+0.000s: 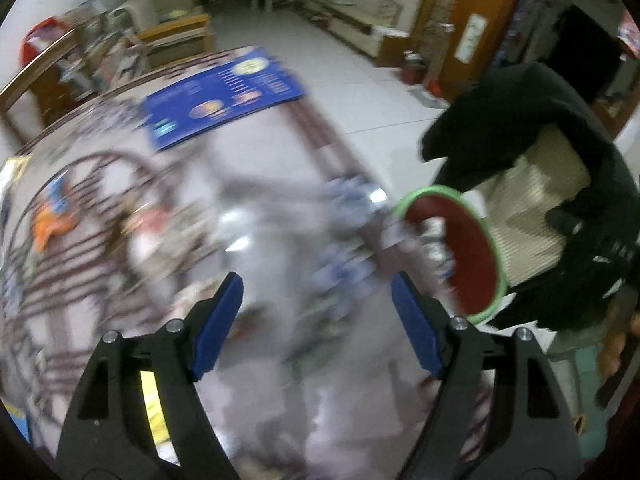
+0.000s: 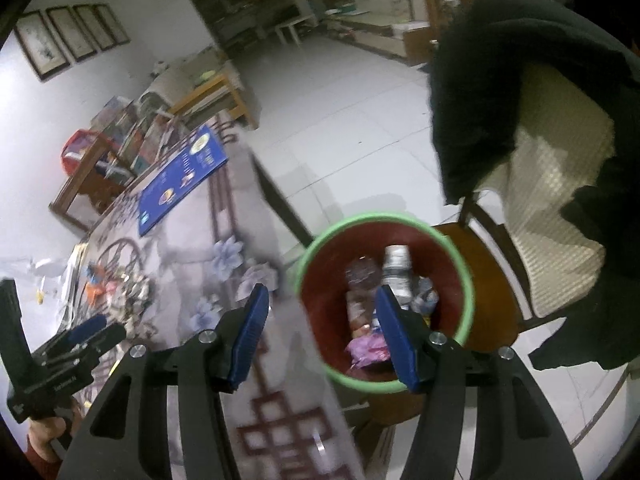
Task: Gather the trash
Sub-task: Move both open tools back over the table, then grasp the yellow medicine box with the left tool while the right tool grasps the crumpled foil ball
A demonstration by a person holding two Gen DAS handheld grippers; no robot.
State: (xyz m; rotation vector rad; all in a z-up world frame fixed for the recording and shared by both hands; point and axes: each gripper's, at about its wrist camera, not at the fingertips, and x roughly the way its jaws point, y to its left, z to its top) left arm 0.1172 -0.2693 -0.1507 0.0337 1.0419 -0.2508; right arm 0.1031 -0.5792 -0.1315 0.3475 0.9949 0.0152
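Beside the right fingers [image 2: 394, 332] sits the bin [image 2: 460, 312] (trash inside).

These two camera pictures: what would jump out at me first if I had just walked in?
Probably the red bin with the bright green rim, standing on a wooden chair beside the table, already holding bottles and wrappers. Right above it hangs the right gripper, its blue jaws apart and empty. Next comes the blue poster at the far end of the flowered tablecloth, and a heap of litter on the table's left side.
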